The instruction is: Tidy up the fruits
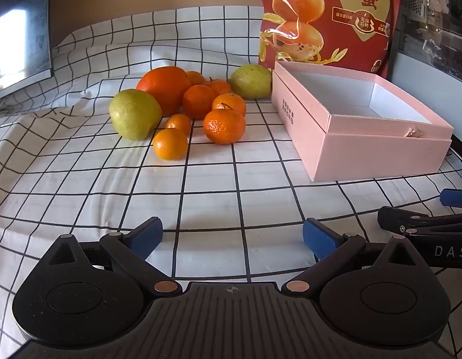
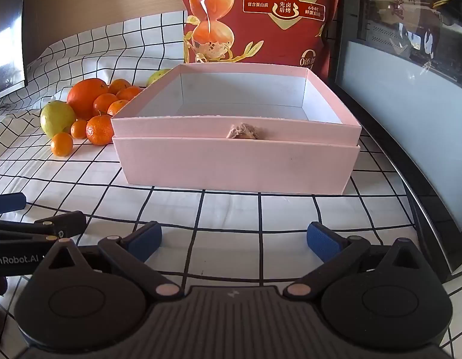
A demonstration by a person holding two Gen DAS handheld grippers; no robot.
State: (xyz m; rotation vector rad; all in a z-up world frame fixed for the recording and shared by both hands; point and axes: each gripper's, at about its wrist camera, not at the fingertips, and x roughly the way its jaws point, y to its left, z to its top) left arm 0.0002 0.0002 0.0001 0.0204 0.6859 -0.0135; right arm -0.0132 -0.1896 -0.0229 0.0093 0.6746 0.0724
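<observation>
Fruits sit in one loose pile, centre-left of the left wrist frame, on the checked cloth point(image 1: 216, 179) covering the table. None boxed yet, by the look of it.

Left to right in that view:
- front pear point(image 1: 134, 114), touching the big orange point(image 1: 165, 88) behind it
- small mandarins in a cluster: front small one point(image 1: 170, 143) nearest the camera, larger mandarin point(image 1: 224, 125) just right of it, more stacked behind
- second pear point(image 1: 251, 81) at the back, just beside the pink box point(image 1: 380, 155); contact unclear
- box open-topped, nothing visible inside, mouth facing up, so presumably the drop target
- red snack bag point(image 1: 329, 18) upright behind the box, likely just backdrop

Left tool point(image 1: 232, 237): fingers spread wide, holding nothing, low over bare cloth, well short of the pile. Aimed at the fruit side, so likely it does the picking.

Right tool point(image 2: 233, 239): also wide open, nothing held, squared up to the box's near wall point(image 2: 236, 161) but apart from it. Its tip shows at the right edge of the left view, so both tools sit side by side at the near table edge.

Judgement: start pose, no grasp begun. The front small mandarin is the easiest first pick, with free sides. Round fruit may roll if the pile is nudged.
</observation>
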